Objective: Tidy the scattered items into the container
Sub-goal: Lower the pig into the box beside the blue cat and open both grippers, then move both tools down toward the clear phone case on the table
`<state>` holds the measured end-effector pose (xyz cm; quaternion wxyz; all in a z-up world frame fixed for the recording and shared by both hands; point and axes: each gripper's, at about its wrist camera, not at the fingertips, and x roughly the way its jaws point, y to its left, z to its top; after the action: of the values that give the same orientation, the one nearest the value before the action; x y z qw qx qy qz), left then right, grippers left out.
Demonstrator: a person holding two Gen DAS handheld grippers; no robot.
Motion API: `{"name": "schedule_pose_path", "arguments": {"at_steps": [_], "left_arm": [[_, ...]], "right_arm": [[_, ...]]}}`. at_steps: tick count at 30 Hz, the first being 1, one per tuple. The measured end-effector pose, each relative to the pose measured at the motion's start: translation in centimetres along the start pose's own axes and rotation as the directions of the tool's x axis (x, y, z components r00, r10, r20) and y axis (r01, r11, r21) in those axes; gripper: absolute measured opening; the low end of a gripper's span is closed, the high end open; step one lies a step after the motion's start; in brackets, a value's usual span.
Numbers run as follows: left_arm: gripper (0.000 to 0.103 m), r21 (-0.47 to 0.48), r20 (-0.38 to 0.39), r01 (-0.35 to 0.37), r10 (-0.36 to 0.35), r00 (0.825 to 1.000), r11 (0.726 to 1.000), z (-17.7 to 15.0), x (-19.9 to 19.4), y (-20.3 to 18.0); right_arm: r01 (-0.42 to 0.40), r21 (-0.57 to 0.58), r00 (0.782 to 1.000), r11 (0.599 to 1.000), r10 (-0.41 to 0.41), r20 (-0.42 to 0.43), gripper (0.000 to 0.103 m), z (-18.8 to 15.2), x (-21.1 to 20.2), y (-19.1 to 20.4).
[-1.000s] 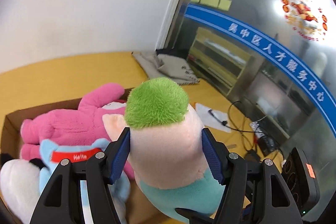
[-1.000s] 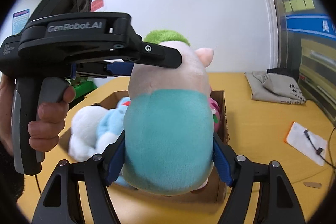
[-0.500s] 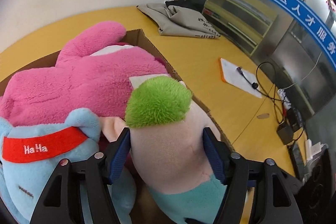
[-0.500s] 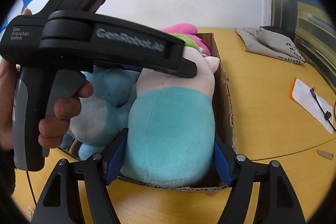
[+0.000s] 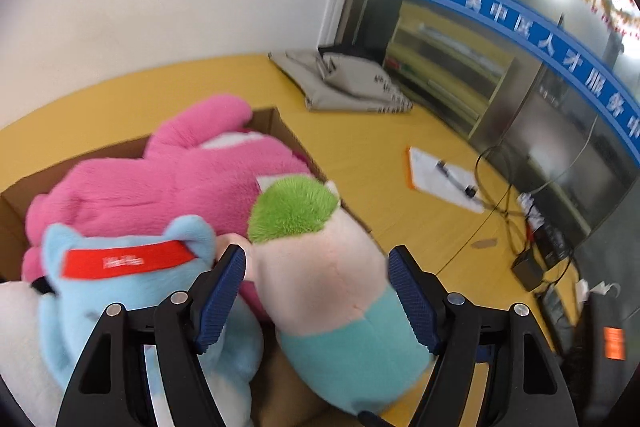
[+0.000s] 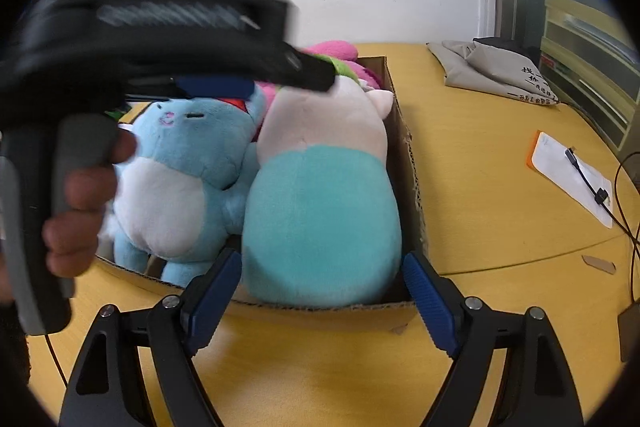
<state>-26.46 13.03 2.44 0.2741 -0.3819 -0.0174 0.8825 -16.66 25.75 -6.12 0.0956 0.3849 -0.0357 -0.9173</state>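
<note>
Between the left gripper's (image 5: pixel 316 297) wide-spread fingers, the green-haired plush (image 5: pixel 320 267) sits in the cardboard box (image 5: pixel 280 123) beside the pink plush (image 5: pixel 172 187); withdrawing straight back (no snagging fur) seems best. From the right wrist, the right gripper (image 6: pixel 320 301) hangs open too, empty, just outside the box's near wall.

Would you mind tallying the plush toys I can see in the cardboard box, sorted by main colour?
Pink: 1, the pink plush
Blue: 1, the blue plush with a red band
Teal and cream with green hair: 1, the green-haired plush
White: 1, a white plush at the edge, only partly seen
Total: 4, all inside the cardboard box
</note>
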Motion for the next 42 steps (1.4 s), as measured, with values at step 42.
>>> {"name": "schedule_pose_path", "arguments": {"at_steps": [42], "left_arm": [[0.103, -0.088, 0.228, -0.177, 0.193, 0.954, 0.98, -18.3, -24.3, -0.2]], "right_arm": [[0.109, -0.094, 0.961, 0.99, -0.08, 0.265, 0.084, -1.7, -15.1, 7.2]]}}
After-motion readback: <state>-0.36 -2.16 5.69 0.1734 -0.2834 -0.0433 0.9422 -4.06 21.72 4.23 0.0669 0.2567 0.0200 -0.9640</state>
